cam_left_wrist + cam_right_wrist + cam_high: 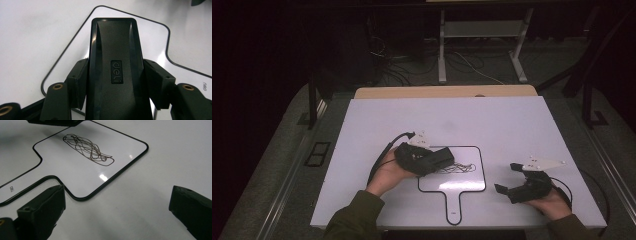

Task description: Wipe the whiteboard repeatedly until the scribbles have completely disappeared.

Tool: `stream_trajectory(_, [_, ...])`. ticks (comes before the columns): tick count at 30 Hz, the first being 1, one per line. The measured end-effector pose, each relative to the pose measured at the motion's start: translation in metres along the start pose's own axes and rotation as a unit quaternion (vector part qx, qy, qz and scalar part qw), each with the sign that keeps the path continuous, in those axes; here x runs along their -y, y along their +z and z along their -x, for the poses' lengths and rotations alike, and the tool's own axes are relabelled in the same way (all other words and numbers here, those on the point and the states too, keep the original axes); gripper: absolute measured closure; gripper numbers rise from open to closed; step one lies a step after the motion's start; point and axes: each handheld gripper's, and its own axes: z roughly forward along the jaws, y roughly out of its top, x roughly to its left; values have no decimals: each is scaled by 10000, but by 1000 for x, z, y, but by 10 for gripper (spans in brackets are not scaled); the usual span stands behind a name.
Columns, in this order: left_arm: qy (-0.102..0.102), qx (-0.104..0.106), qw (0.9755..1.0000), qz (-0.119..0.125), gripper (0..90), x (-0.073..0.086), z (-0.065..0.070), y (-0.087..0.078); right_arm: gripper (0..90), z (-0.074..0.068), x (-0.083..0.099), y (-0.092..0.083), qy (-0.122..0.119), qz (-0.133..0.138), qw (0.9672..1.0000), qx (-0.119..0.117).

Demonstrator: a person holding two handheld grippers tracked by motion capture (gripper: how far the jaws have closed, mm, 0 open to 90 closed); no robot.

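White worktop (512,120): one handled whiteboard (472,184) bearing one scribble (87,150). Left tool (117,82) clamps one black eraser (115,50) above the board. Right tool (117,215) gapes wide, holding nothing.

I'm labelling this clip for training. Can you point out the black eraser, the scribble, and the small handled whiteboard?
black eraser (116,72): left gripper view, on its logo badge.
scribble (87,150): right gripper view, middle of the tangled lines.
small handled whiteboard (453,202): high view, on its handle.
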Motion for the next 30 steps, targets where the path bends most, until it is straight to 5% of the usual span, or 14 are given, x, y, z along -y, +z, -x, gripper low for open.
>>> stream_trajectory(16, [72, 104, 9991, -407, 390, -11, -13, 37, 0, 1, 0, 0, 19, 3, 10000, -6])
stream_trajectory(30, [155, 150, 9972, -717, 390, -9, -16, 48, 0, 1, 0, -1, 22, 19, 10000, -3])
